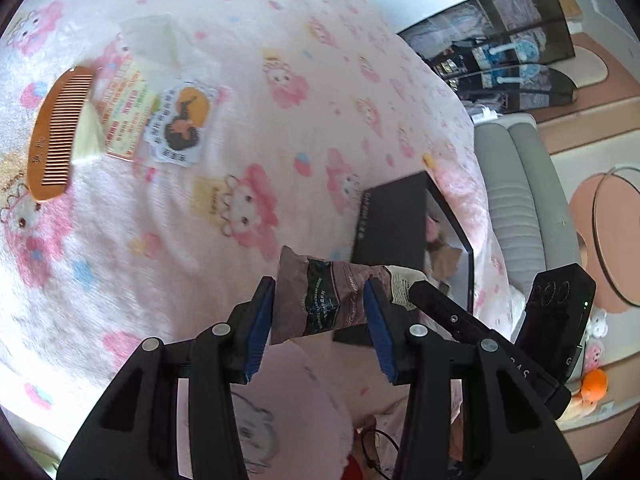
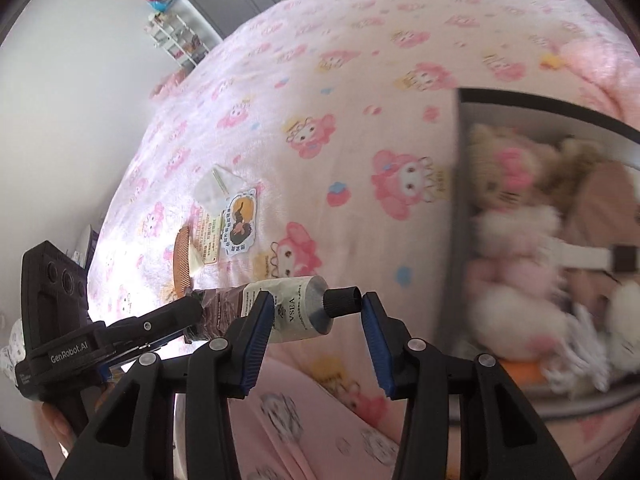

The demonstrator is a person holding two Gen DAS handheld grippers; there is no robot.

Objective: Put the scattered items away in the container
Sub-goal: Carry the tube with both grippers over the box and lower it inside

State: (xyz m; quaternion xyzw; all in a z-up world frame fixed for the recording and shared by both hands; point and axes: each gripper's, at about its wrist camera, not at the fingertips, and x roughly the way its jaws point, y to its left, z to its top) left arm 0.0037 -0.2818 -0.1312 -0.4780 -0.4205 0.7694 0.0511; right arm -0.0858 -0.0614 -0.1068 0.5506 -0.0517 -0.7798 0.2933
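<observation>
I have both tools, left tool (image 1: 320, 314) and right tool (image 2: 318, 318), clamped on the tube (image 2: 296, 308); plush toys boxed (image 2: 464, 200), comb (image 1: 56, 132), cards left mid-bed.

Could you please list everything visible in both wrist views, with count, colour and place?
Tube: one, brown and white with black cap, held between both grippers above the bedspread.
Comb: one, brown, on the bedspread.
Printed card: one, green and red, beside the comb.
Sticker: one, white with orange circle, beside the card.
Clear packet: one, whitish, beyond the card.
Box: one, black, holding plush toys, pink, white and brown.
Bedspread: one, pink cartoon print.
Left gripper: black, blue pads, on the tube's crimped end.
Right gripper: black, blue pads, around the cap end.
</observation>
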